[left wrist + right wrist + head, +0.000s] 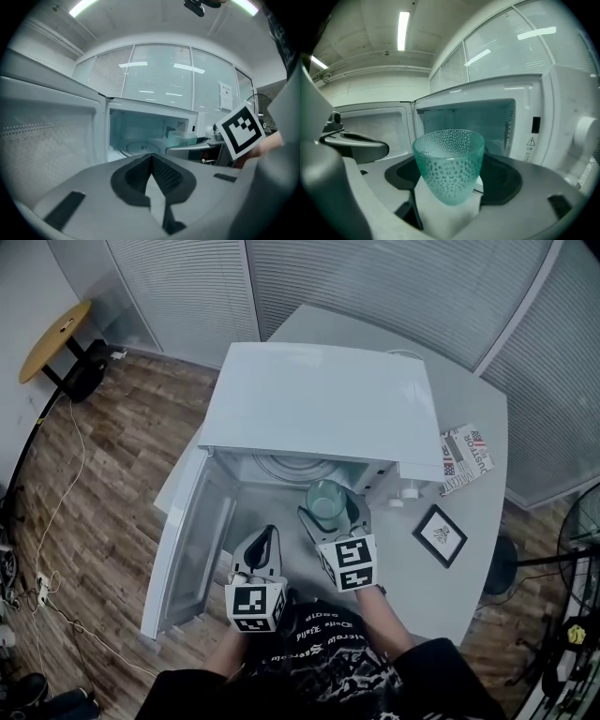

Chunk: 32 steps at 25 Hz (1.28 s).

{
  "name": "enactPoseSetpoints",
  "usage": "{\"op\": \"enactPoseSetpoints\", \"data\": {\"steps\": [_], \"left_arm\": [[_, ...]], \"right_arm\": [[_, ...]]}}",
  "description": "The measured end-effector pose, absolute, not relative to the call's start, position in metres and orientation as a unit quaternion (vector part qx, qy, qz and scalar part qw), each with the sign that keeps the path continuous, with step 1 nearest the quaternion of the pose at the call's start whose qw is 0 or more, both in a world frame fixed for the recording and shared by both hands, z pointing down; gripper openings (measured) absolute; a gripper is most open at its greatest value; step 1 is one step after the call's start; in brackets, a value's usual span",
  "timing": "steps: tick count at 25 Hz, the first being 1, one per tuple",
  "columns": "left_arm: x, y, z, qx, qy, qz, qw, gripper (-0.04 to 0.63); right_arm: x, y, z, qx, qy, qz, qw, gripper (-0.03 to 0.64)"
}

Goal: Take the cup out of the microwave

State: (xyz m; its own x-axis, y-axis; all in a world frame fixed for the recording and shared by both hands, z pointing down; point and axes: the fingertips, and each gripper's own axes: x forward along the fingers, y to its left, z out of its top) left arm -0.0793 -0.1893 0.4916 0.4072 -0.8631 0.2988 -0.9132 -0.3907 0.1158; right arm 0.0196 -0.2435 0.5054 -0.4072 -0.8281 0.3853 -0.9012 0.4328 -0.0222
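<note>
**Table** [487, 418]: bare room lies toward its front edge, around the frame [441, 535].

**Microwave** [319, 399]: stands at the table's left edge, cavity open.

**Door** [187, 540]: swung wide past that edge, it walls the left side. A leftward swing would likely strike it.

**Left gripper** [267, 538]: hangs before the opening, fingers [166, 176] together on nothing, close beside the right gripper [330, 521].

**Cup** [449, 164]: just outside the cavity, clamped low on its tapered wall by the right fingers. The glass looks liable to slip or tip.
</note>
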Motion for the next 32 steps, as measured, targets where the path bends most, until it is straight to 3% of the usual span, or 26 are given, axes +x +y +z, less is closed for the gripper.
{"op": "enactPoseSetpoints", "data": {"steps": [32], "left_arm": [[-0.034, -0.144, 0.475, 0.830, -0.541, 0.073, 0.114, 0.006]], "right_arm": [[0.103, -0.147, 0.480, 0.550, -0.815, 0.097, 0.151, 0.374]]}}
